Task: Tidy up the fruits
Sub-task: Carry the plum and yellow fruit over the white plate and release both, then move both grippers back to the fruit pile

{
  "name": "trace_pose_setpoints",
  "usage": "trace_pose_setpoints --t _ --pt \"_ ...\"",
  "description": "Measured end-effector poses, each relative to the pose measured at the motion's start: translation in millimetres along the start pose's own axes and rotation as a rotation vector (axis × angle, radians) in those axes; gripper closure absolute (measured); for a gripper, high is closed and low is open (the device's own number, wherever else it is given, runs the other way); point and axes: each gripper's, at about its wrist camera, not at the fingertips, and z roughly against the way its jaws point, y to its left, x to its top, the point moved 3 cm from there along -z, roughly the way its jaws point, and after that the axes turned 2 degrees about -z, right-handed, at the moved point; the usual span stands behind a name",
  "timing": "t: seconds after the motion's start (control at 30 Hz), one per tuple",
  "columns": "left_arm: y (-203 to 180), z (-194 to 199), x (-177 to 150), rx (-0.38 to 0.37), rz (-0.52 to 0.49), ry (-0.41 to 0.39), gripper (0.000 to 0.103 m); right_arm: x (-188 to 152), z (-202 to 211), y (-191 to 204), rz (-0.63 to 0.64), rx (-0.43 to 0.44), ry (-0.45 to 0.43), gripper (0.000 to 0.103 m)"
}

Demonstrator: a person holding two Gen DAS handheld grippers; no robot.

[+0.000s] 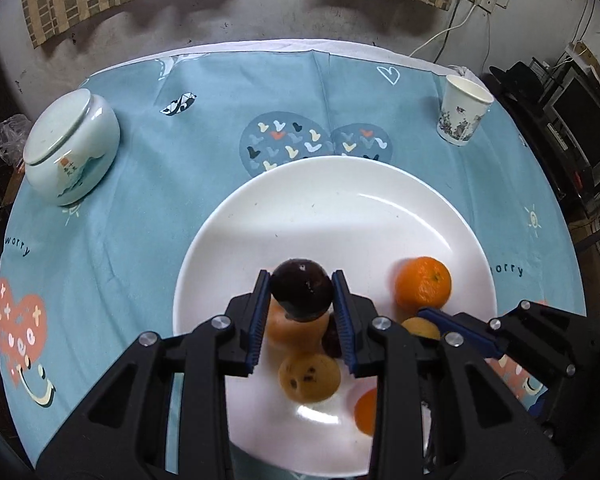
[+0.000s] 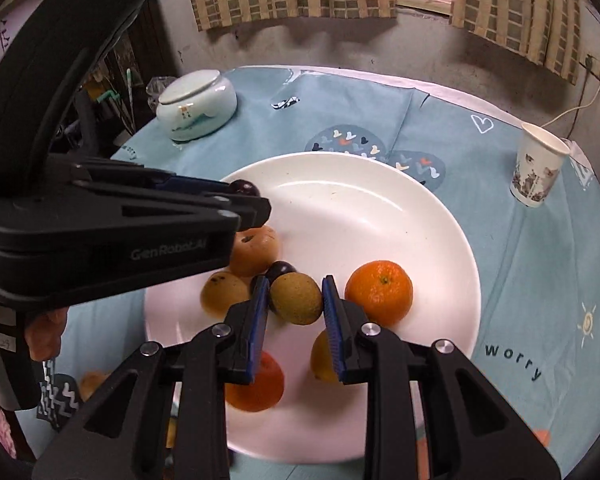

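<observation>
A white plate (image 1: 340, 208) (image 2: 380, 208) lies on the blue tablecloth and holds several fruits. My left gripper (image 1: 301, 292) is shut on a dark plum (image 1: 302, 288), held above an orange-brown fruit (image 1: 296, 330); in the right wrist view the plum (image 2: 244, 189) shows at that gripper's tip. My right gripper (image 2: 295, 298) is shut on a brownish-green round fruit (image 2: 296, 298) over the plate; it also shows in the left wrist view (image 1: 422, 327). A mandarin (image 1: 422, 284) (image 2: 379, 288) sits to its right. A spotted yellow fruit (image 1: 310, 376) (image 2: 224, 292) and another dark plum (image 2: 282, 270) lie nearby.
A pale lidded ceramic jar (image 1: 72, 148) (image 2: 196, 106) stands at the far left. A paper cup (image 1: 464, 110) (image 2: 538, 164) stands at the far right. More orange fruits (image 2: 256, 384) lie at the plate's near side. A small fruit (image 2: 92, 384) lies off the plate, left.
</observation>
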Motion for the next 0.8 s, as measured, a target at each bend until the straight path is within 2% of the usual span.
trace_pose_setpoints --t 0.07,0.17,0.2,0.23,0.27,0.33,0.5,0.57,0.67,0.73,0.8 --pt "1.2 -5.8 1.7 -0.004 0.003 0.005 0.072 1.2 -6.4 0.3 0.014 -0.013 0.011 0.076" --pt "0.1 -10.4 -1.1 -0.010 0.007 0.014 0.068 -0.2 -10.2 -3.0 0.003 -0.036 0.039 0.070" --pt "-1.1 -9.9 -2.7 -0.008 0.009 0.016 0.059 -1.3 -9.3 -4.0 -0.004 -0.040 0.043 0.054" --pt "-0.7 -8.6 -4.0 0.000 0.015 0.013 0.054 -3.1 -5.7 -5.1 -0.016 -0.040 0.033 0.044" --pt "-1.0 -6.1 -5.3 0.005 0.018 0.006 0.051 -4.1 0.0 -5.6 -0.024 -0.034 0.011 0.042" --pt "-0.4 1.5 -8.4 0.007 0.025 -0.004 0.051 -6.1 8.0 -6.7 -0.035 -0.032 -0.002 0.042" --pt "7.1 32.5 -20.0 0.011 0.076 -0.055 0.039 -17.6 44.8 -12.7 -0.112 -0.024 -0.035 0.041" --pt "11.2 51.8 -27.8 0.015 0.100 -0.099 0.034 -22.3 68.2 -15.9 -0.156 -0.026 -0.080 0.041" --pt "18.3 81.4 -42.5 0.026 0.128 -0.164 0.028 -24.5 113.4 -16.6 -0.175 -0.075 -0.181 0.039" --pt "21.3 99.6 -52.3 0.033 0.134 -0.193 0.026 -24.6 149.7 -13.3 -0.157 -0.122 -0.283 0.031" --pt "23.4 116.1 -60.6 0.037 0.139 -0.224 0.024 -26.0 193.2 -5.9 -0.128 -0.181 -0.423 0.011"
